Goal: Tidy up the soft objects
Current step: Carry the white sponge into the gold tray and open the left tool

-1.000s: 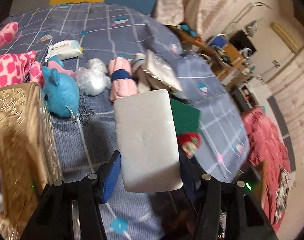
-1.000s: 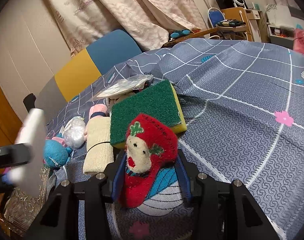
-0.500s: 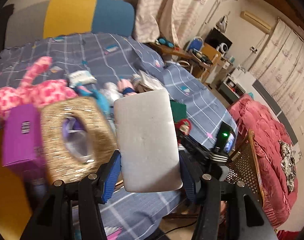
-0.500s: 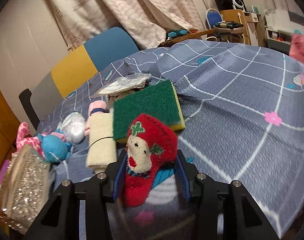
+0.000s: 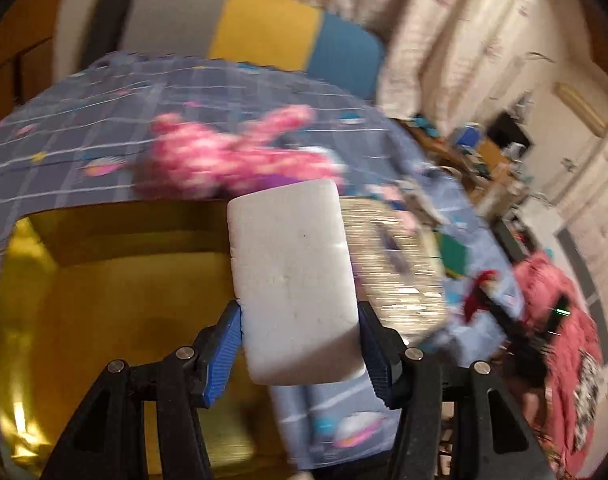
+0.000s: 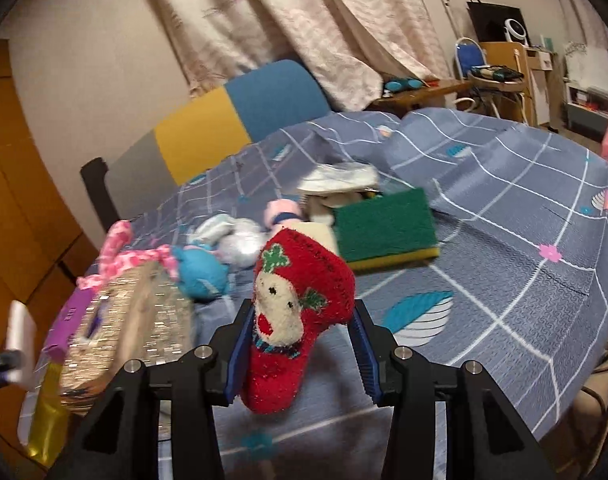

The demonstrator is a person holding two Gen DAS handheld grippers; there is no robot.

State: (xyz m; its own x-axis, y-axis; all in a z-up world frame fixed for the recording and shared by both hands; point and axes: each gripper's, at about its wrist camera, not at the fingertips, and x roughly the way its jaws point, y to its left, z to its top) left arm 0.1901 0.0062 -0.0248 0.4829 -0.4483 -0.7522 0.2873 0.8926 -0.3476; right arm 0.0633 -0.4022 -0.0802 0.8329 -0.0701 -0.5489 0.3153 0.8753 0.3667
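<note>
Left wrist view is badly smeared; white sponge [image 5: 294, 280] is pinched by left gripper [image 5: 300, 346], basket behind unclear. Red sock [image 6: 294, 316] is clamped by right gripper [image 6: 298, 350], toe hidden.

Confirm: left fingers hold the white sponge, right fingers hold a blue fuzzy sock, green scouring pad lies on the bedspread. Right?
Not quite. The sock in the right gripper is red, not blue, as the right wrist view shows. The rest stands: the left gripper holds the white sponge, and the green scouring pad lies on the bedspread.
</note>
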